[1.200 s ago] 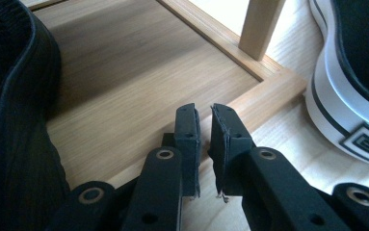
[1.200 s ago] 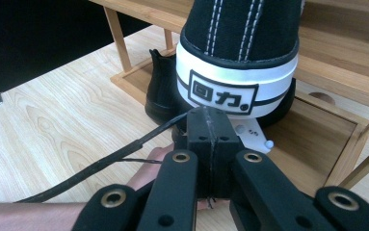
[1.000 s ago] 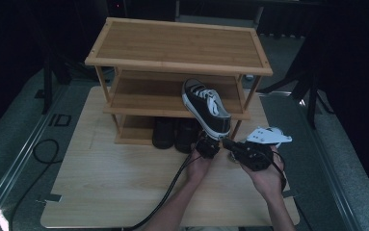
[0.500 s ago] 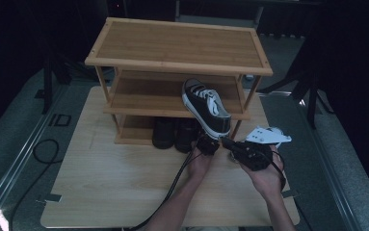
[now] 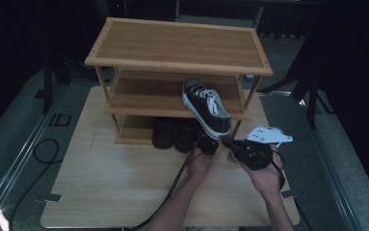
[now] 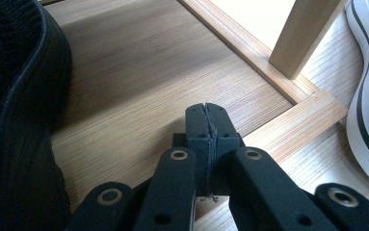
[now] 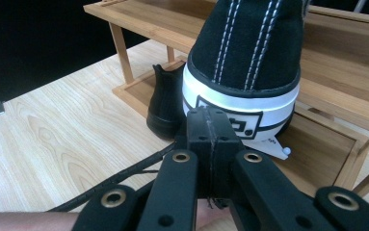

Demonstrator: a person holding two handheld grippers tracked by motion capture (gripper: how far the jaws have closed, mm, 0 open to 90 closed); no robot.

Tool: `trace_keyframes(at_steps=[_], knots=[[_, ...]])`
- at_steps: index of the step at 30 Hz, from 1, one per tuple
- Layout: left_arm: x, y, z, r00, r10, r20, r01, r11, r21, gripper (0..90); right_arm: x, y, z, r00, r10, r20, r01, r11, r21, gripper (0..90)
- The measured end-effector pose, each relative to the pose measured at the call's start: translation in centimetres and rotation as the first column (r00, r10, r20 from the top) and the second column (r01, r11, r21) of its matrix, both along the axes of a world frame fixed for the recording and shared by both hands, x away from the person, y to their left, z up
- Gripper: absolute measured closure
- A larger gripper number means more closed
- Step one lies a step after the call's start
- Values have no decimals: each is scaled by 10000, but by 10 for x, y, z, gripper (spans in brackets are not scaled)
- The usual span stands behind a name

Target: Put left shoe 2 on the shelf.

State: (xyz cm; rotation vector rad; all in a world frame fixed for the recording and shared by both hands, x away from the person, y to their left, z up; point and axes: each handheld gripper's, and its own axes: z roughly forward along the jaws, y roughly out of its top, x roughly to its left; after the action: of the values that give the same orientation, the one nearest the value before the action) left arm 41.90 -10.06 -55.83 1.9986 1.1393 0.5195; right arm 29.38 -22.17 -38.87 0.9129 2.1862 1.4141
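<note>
While both jaw pairs stand pressed together on nothing, the left hand-held gripper point(image 5: 208, 144), its jaws having just closed, sits at the rack's lowest shelf and the right hand-held gripper point(image 5: 225, 141) just behind the sneaker's heel. The black canvas sneaker point(image 5: 206, 107), white rubber sole, white laces, rests tilted on the slatted bamboo shoe rack point(image 5: 178, 44), at 4 o'clock of its middle shelf. Two matte black shoes point(image 5: 175, 132) stand beneath. Pale woodgrain bench point(image 5: 105, 187); grey carpet point(image 5: 13, 144), dark surroundings.
</note>
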Motion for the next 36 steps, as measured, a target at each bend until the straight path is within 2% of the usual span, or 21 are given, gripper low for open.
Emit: trace_keyframes(at_steps=[10, 15, 25, 32, 34, 36], knots=[[-1, -1, 0, 10000, 88, 19, -88, 9999, 101, 900, 3, 5, 0, 9993, 370, -6, -370, 9989, 273, 900], [-1, -1, 0, 9999, 135, -10, -134, 9999, 64, 900, 5, 19, -2, 9964, 847, 36, -847, 9961, 236, 900], [-1, -2, 0, 9999, 135, 34, -135, 9999, 87, 900, 20, 42, -2, 9937, 1121, 86, -1122, 9935, 174, 900], [-1, -1, 0, 9999, 137, 27, -137, 9997, 200, 900, 29, 49, -5, 9954, 950, 141, -948, 9954, -143, 900], [-1, -1, 1, 9999, 116, 6, -116, 9996, 265, 900, 33, 47, -6, 9965, 826, 118, -825, 9966, -39, 900], [-1, -1, 0, 9999, 125, 53, -125, 9998, 147, 900, 37, 45, -7, 9969, 787, 28, -787, 9969, 92, 900]])
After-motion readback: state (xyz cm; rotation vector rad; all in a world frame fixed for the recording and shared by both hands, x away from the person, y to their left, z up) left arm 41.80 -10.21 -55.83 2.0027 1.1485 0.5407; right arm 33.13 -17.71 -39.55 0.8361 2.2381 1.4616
